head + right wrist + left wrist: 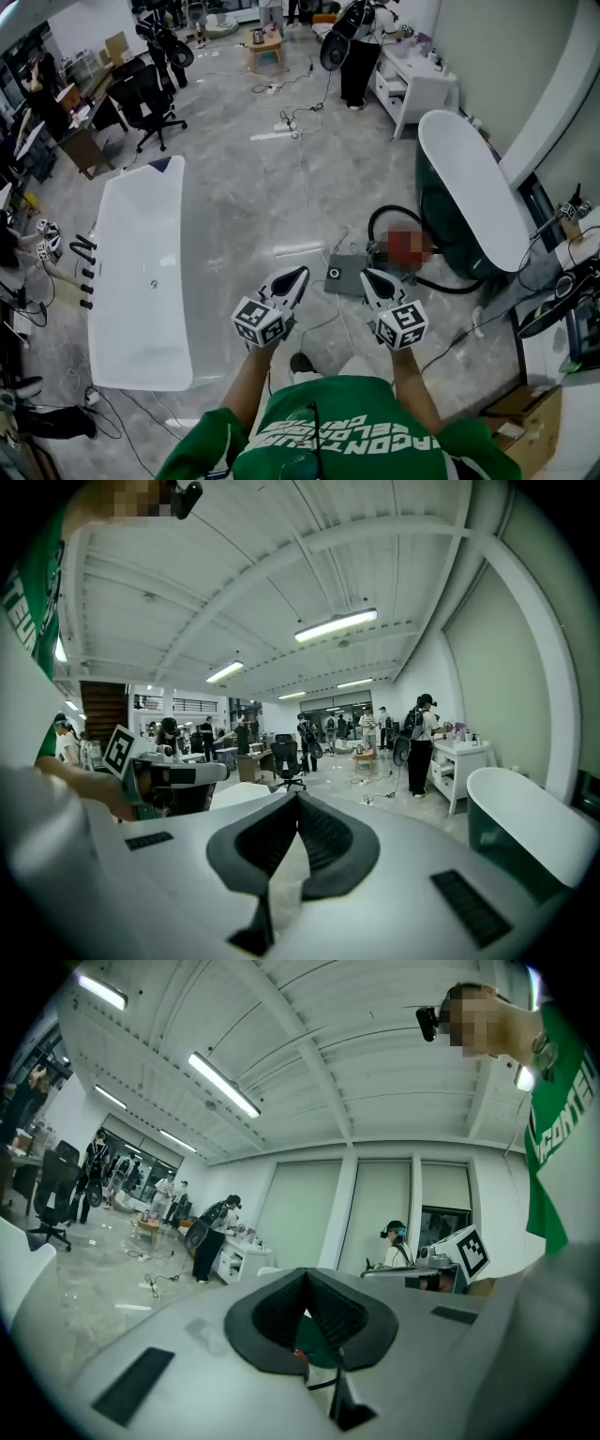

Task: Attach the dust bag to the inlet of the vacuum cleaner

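Nearest the camera, a person in a green printed shirt (319,427) is holding both tools out over the grey polished floor (253,206).

The left gripper (301,274) is pointing forward and slightly right. Its black ribbed fingers (279,1314) are pressing together at the tips, with nothing between them. The right gripper (367,277) is pointing forward and slightly left. Its fingers (326,834) are likewise meeting at the tips and gripping nothing. Both are hanging above the floor, well apart from each other.

Between the two sets of fingertips and just beyond them, a flat grey square dust bag with a round ringed opening (350,276) is lying on the floor, untouched. Beyond the right fingertips and further right, a black ribbed vacuum hose (389,209) is arching over the cleaner's position; the cleaner's body cannot be made out.

Beyond that hose, a dark green bathtub with a white rim (464,178) is standing. Well left of the left fingertips, a long white bathtub (141,234) is standing.

Far ahead of both fingertips, a white cabinet (412,89), a black office chair (150,98) and a standing person in dark clothes (359,52) are showing.
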Demonstrator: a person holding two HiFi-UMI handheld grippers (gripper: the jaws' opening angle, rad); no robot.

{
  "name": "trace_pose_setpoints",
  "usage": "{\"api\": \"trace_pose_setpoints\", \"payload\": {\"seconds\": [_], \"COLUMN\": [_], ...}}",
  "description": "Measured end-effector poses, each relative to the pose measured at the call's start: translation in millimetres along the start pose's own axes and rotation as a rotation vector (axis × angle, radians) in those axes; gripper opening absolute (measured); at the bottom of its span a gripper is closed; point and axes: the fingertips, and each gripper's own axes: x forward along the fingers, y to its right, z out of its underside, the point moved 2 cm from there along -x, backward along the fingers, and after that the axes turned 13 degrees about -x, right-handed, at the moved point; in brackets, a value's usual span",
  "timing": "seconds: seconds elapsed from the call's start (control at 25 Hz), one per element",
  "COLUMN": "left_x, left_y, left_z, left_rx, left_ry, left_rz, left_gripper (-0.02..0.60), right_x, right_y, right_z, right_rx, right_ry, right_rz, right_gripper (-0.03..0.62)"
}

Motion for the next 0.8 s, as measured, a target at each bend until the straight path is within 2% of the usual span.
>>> {"api": "trace_pose_setpoints", "payload": {"seconds": [0.36,0.8], "left_x": [13,72], "left_y": [-37,-81], "left_z": [-1,-2], "left_rx": [-0.024,-0.009], "left_ry": [-0.04,-0.111], "left_rz": [0.061,0.123], "left_gripper": [0.003,0.005], "right_x": [21,63], "right_y": [-4,47], "right_z": [8,21], "right_rx": [0.013,0.058], "right_ry": [-0.048,-0.034], "right_rz": [0.062,0.152], "right_gripper": [0.009,0.009]}}
